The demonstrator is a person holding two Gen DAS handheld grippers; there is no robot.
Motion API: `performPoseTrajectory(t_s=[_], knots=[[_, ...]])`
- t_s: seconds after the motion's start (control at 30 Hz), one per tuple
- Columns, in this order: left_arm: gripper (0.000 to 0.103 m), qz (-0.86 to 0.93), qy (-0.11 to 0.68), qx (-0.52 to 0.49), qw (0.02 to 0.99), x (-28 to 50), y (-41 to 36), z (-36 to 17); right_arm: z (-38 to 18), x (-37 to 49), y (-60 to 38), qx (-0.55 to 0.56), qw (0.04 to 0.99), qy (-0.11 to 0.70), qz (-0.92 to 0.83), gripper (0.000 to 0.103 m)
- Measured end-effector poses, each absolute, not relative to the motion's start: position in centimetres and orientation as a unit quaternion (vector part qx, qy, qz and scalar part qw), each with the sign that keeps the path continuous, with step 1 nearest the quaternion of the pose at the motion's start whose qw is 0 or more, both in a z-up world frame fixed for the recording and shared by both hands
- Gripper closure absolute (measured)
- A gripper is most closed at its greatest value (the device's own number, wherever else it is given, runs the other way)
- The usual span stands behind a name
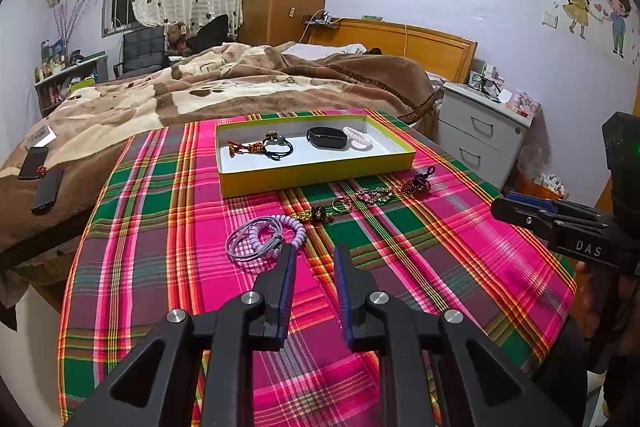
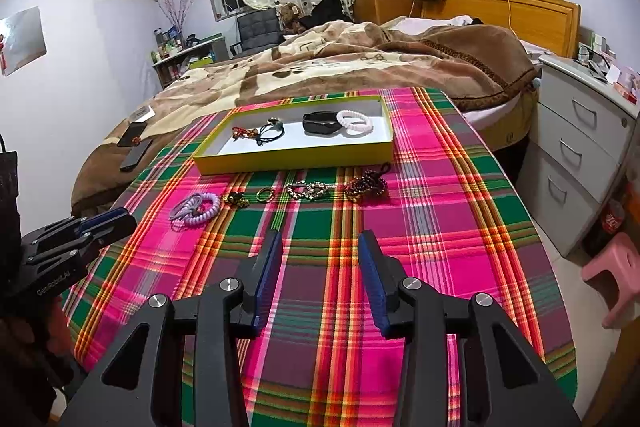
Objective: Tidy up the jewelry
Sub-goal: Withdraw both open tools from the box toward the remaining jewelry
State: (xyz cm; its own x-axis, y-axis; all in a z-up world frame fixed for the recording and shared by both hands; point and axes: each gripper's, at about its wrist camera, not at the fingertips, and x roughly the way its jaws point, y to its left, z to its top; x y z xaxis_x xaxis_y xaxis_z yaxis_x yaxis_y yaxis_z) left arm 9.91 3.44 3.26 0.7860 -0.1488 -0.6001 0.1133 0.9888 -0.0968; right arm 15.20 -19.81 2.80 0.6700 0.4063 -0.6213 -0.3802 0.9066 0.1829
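A yellow tray (image 1: pixel 312 177) (image 2: pixel 292 163) sits at the far side of the plaid table and holds a red cord piece, a black hair tie, a black band (image 1: pixel 327 137) and a white coil bracelet (image 1: pixel 357 138). In front of it lies a row: purple coil hair ties (image 1: pixel 264 237) (image 2: pixel 195 207), a gold-black charm (image 1: pixel 318 214), a gold ring (image 1: pixel 341 205) (image 2: pixel 265 193), a rhinestone chain (image 1: pixel 374 195) (image 2: pixel 307 190) and a dark beaded bracelet (image 1: pixel 416 183) (image 2: pixel 366 185). My left gripper (image 1: pixel 315 253) is open, empty, just right of the purple ties. My right gripper (image 2: pixel 319 241) is open, empty, nearer than the row.
The plaid cloth (image 2: pixel 440 247) covers a round table. A bed with a brown blanket (image 1: pixel 224 83) lies behind it, with two phones (image 1: pixel 40 175) on it. A white drawer unit (image 2: pixel 580 147) and a pink stool (image 2: pixel 616 275) stand to the right.
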Motion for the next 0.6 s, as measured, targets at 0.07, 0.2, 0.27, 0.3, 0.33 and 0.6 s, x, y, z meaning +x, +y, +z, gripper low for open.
performPoseTrajectory(t_s=[0.07,0.2,0.27,0.3,0.33,0.6], knots=[[0.084,-0.071,0.322,-0.028,0.944,10.3,3.4,3.1,2.7,15.5,-19.9,0.02,0.913,0.347,0.215,0.063],[0.084,-0.069,0.328,-0.029,0.942,11.0,3.6,2.7,2.4,16.1,-20.0,0.021,0.912,0.351,0.214,0.062],[0.084,-0.069,0.332,-0.029,0.94,11.5,3.6,2.5,2.3,16.5,-20.1,0.022,0.911,0.352,0.213,0.062],[0.084,-0.069,0.333,-0.028,0.94,11.7,3.6,2.5,2.3,16.8,-20.2,0.023,0.911,0.352,0.212,0.062],[0.084,-0.07,0.334,-0.027,0.94,12.0,3.6,2.5,2.2,17.0,-20.2,0.024,0.911,0.354,0.211,0.062],[0.076,-0.092,0.344,-0.019,0.934,14.9,2.7,2.0,1.4,19.4,-20.4,0.028,0.907,0.366,0.205,0.062]])
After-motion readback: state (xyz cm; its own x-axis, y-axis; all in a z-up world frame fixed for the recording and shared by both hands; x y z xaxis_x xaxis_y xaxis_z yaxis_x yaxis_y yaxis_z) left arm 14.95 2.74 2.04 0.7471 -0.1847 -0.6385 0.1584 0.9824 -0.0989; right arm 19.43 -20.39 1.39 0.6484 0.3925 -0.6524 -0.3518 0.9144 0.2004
